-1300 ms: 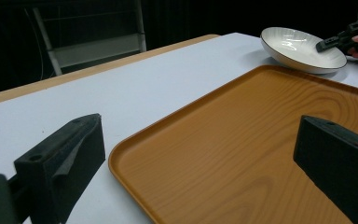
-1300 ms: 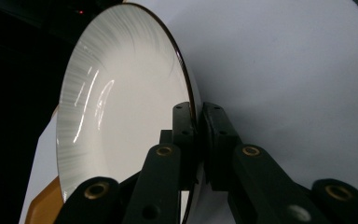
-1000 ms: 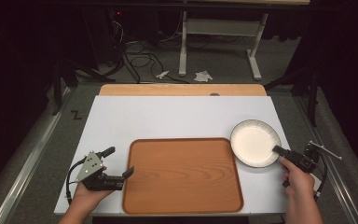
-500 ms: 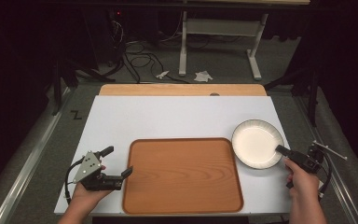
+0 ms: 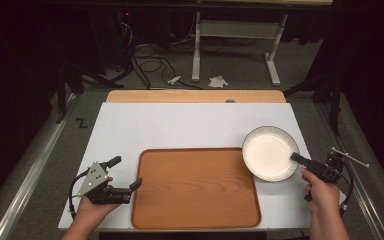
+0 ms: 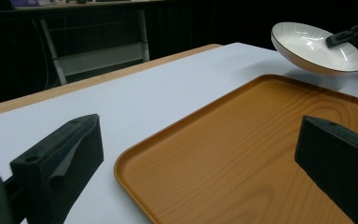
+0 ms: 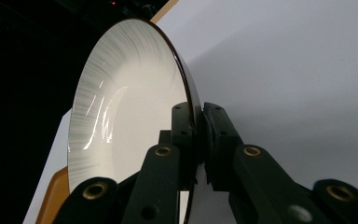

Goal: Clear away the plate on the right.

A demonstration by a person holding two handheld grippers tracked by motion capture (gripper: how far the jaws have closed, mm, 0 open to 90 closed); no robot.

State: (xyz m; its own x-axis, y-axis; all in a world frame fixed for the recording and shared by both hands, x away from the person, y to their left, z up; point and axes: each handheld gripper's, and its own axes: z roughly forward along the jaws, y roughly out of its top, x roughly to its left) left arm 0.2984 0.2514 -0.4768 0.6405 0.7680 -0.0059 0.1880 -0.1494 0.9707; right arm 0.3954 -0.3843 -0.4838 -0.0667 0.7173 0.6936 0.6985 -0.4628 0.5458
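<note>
- High view: white table w/ wooden tray lying flat near the front edge. White plate w/ dark rim sits at the tray's right rear corner, overlapping it. Right gripper is at the plate's near-right rim, right hand behind it. Left gripper is just left of the tray, jaws spread apart, nothing between them; left hand holds it.
- Left gripper view: both black jaws wide apart, released, one over the table, the other over the tray. Plate is up off the table at far right, tilted, shadow below it. Right gripper bites its rim.
- Right gripper view: right gripper clenched on the plate rim, one jaw on each face. Plate seen edge-on, ribbed inside. Tray corner at bottom left.
</note>
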